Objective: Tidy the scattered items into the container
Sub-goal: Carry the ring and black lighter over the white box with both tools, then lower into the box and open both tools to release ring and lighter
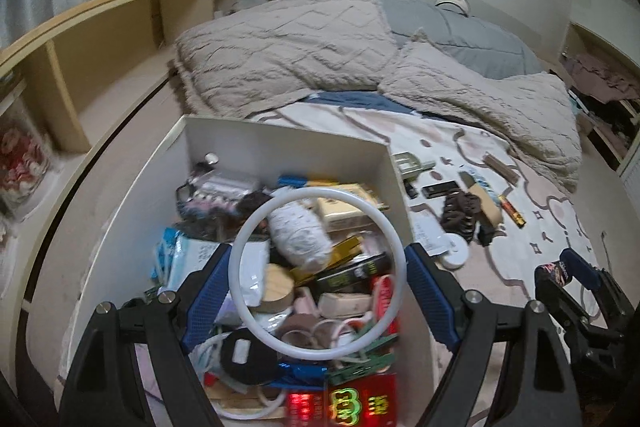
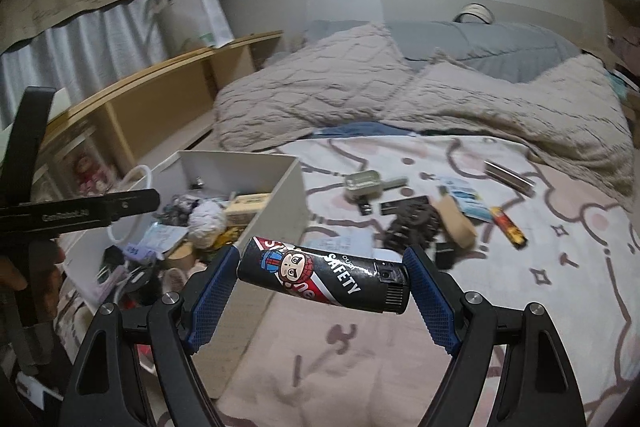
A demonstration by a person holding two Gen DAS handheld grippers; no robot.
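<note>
lighter: black printed cylinder, centre of the right wrist view, held end to end across the right gripper, blue pads on both ends, lifted above the bedspread
lighter handling: light, stiff, glossy so likely slippery; gripped on the 2 ends it can pivot or pop out, a hold across the body would be safer
ring: thin white hoop, centre of the left wrist view, between the fingers of the left gripper; pads sit at its 2 sides, contact looks likely but I cannot tell if it is clamped
ring handling: very light, thin, probably flexes if squeezed hard
container: white open box on the bed, left of centre in the right view, already piled high with clutter
edges: near wall of the box stands just left of the lighter, it has to clear that rim; pile inside is heaped, things may slide off
still out: brown hair claw, small orange lighter, metal tin, packets, all right of centre on the bedspread
room: open bedspread lower right; left gripper over the box crowds the drop zone
pillows: upper half, out of the way
</note>
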